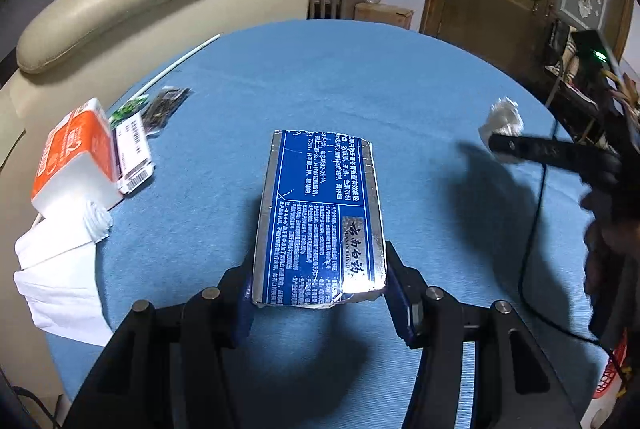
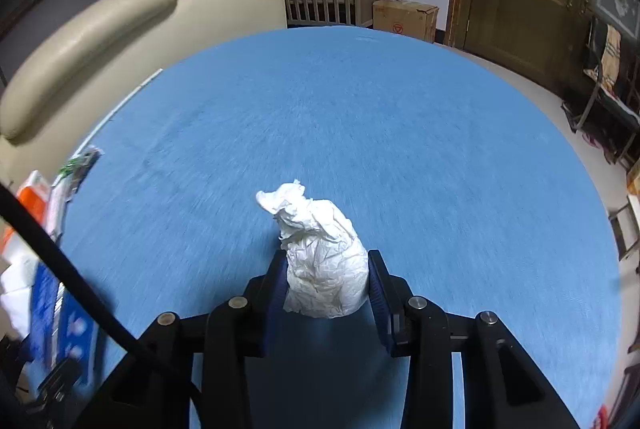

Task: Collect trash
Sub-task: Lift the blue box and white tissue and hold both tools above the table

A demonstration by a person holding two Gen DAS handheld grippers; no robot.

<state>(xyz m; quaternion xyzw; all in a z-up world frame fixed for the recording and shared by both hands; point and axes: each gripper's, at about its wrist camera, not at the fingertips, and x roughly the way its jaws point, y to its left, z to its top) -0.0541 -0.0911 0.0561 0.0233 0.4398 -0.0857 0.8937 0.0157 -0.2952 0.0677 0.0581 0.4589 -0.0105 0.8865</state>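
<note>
Progress: partial. Two items are in hand; several remain on the blue table [image 1: 340,77].

At far left of the left wrist view, an orange-and-white carton [image 1: 74,157] lies against a barcoded packet [image 1: 134,153], with white tissue sheets [image 1: 60,269] below and a dark wrapper [image 1: 166,105] above; none is collected.

At lower centre, the left gripper [image 1: 320,293] pinches the near end of a blue foil toothpaste box [image 1: 320,213], which juts out over the cloth.

In the right wrist view, lower centre, the right gripper [image 2: 327,285] is pressed onto a crumpled white tissue [image 2: 320,253].

No bin is identifiable, so disposal of both items appears outstanding.
</note>
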